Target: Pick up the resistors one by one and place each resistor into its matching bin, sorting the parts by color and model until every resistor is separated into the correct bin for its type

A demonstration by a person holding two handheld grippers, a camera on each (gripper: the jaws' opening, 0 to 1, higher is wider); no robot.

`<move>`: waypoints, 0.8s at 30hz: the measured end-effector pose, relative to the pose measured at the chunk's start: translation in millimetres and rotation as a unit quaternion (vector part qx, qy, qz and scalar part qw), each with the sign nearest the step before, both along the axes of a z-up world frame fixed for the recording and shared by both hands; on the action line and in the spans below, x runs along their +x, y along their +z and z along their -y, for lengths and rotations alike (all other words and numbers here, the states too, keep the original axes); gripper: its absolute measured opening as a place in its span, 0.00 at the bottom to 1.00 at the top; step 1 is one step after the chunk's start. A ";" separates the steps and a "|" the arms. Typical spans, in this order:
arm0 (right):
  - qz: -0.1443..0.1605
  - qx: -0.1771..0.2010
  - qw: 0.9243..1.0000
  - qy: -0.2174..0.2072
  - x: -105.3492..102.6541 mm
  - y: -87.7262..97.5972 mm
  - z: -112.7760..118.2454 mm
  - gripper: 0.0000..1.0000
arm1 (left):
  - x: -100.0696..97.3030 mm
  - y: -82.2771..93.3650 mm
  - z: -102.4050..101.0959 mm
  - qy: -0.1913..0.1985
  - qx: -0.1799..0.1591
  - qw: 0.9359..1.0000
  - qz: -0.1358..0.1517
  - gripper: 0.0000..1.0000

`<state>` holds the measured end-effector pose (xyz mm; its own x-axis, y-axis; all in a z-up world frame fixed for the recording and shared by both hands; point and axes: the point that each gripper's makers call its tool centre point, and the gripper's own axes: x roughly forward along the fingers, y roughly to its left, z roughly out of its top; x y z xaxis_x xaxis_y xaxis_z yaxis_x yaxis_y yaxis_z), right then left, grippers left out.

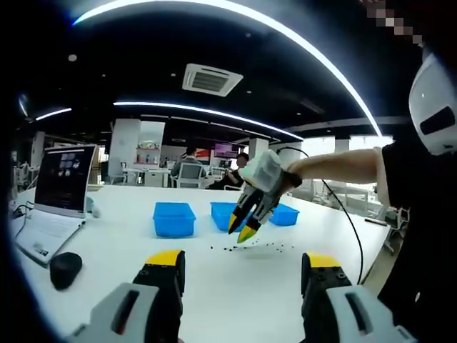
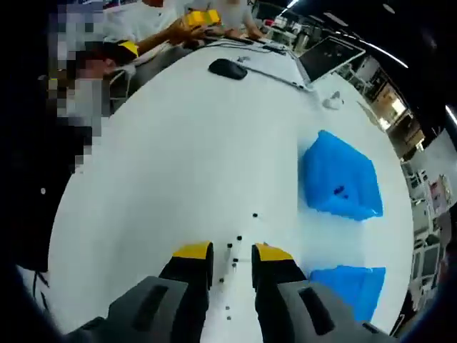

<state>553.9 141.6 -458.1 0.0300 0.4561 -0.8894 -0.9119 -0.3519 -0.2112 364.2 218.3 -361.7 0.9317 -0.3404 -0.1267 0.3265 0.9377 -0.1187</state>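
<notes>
Bins (image 1: 174,219) blue, one (image 2: 340,179) holding a small dark part

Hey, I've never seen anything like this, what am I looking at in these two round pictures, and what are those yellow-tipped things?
A person holds a two-jaw tool in each hand, and a fisheye camera rides on each. In the left gripper view, the left tool rises from the bottom, jaws wide apart and empty, while the right tool reaches down toward tiny dark resistors scattered on a white table. The right gripper view looks down past the right tool's own jaws, a narrow gap between them, nothing visibly held. Blue bins wait behind, with a laptop and mouse nearby.
</notes>
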 end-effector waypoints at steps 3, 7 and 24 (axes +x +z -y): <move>-0.012 -0.012 1.000 0.002 2.6 -10.2 -4.9 0.20 | -1.4 -2.2 -0.9 0.003 0.001 1.000 -0.003 0.67; -0.021 -0.026 0.999 0.002 4.4 -19.1 -7.2 0.18 | -2.4 -3.7 -2.0 0.006 -0.001 1.000 -0.005 0.67; -0.058 -0.045 0.997 -0.019 11.5 -27.1 -9.3 0.05 | 2.9 -4.2 -3.7 0.008 -0.002 1.000 -0.006 0.67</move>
<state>565.4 150.8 -485.2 -0.0597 0.3746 -0.9253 -0.9411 -0.3302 -0.0730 367.1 222.0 -365.9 0.9355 -0.3259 -0.1369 0.3097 0.9423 -0.1270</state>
